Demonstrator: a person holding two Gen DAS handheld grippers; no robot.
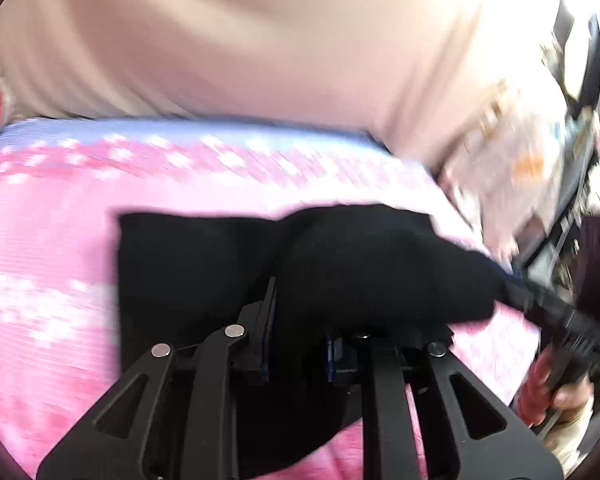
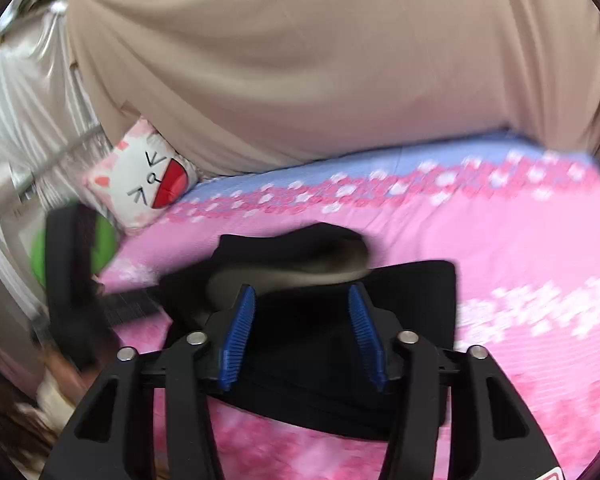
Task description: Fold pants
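Note:
Black pants lie folded into a compact pile on a pink flowered bedsheet. In the left wrist view a fold of the black cloth drapes over my left gripper and hides its right finger; the jaws stand apart. The other gripper comes in from the right at the edge of the pile. In the right wrist view my right gripper is open, blue pads wide apart, just above the pants, holding nothing.
A person in a beige shirt stands close behind the bed. A cat-face pillow lies at the bed's left corner. Curtains hang at left. Cluttered furniture stands at right.

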